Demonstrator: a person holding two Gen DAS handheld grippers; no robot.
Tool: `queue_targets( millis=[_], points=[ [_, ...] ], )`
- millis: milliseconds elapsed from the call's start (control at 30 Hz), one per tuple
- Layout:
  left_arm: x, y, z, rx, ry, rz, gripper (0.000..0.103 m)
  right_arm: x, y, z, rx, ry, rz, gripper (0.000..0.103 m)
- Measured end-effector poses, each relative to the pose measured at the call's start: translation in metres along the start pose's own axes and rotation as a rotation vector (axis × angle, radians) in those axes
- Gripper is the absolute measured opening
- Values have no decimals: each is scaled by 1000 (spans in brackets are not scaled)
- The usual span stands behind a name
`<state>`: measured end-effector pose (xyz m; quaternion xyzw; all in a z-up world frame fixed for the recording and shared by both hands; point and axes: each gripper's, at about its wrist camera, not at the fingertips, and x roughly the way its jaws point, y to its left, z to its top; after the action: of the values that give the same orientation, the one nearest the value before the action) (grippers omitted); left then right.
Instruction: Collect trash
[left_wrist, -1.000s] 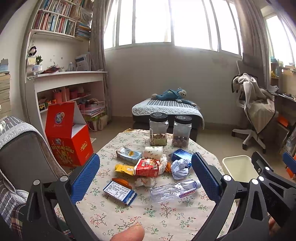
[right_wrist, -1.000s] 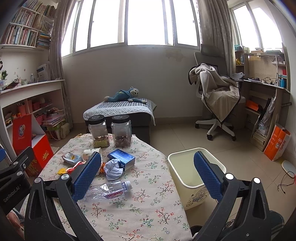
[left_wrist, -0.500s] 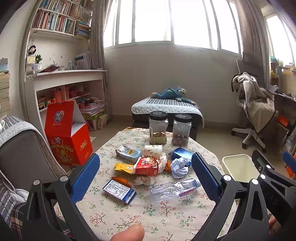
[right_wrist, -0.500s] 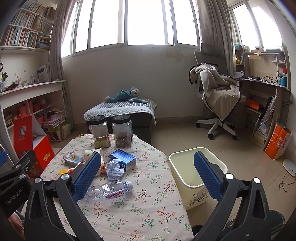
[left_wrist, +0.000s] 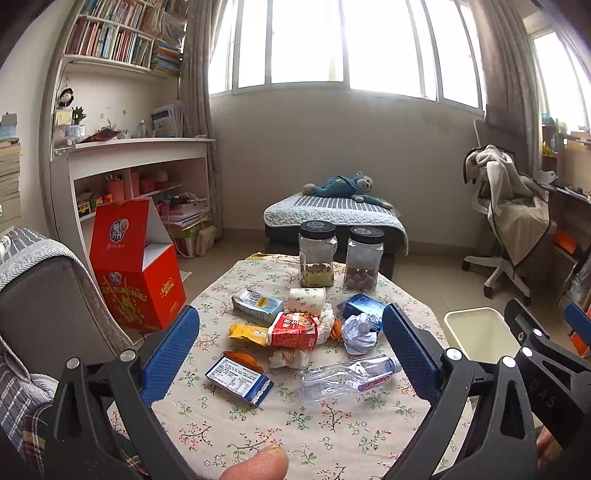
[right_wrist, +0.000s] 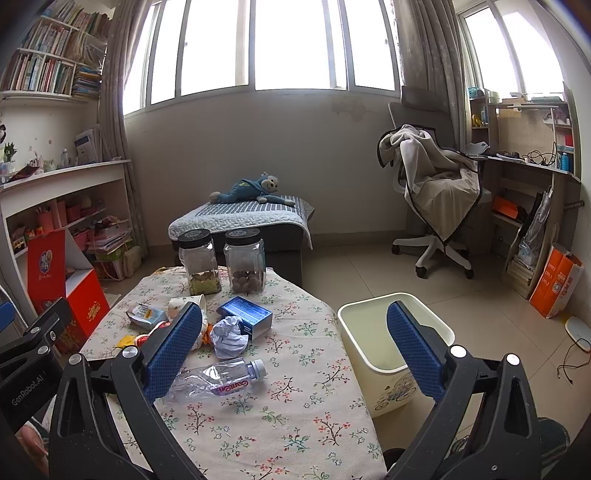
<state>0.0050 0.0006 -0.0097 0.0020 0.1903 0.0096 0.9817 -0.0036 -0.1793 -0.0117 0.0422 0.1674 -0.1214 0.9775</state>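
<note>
Left wrist view: the left gripper, jaws spread and empty, faces the plastic bottle lying crosswise mid-table.

Right wrist view: the right gripper, also spread, sits nearer the bottle's cap end and the bin off the table's right edge.

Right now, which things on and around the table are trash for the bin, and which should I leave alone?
Job:
bin
bottle
paper ball
red carton
yellow wrapper
blue pouch
paper cup
blue box
flat label pack

Lying about:
two jars
red gift box
plush monkey
chair
</note>
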Motion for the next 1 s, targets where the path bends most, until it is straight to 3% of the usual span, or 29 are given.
queue_targets(
  millis=[1000],
  points=[
    [0, 3, -2, -1, 3, 1, 96, 0, 0, -1, 4, 1, 0, 96]
  ],
)
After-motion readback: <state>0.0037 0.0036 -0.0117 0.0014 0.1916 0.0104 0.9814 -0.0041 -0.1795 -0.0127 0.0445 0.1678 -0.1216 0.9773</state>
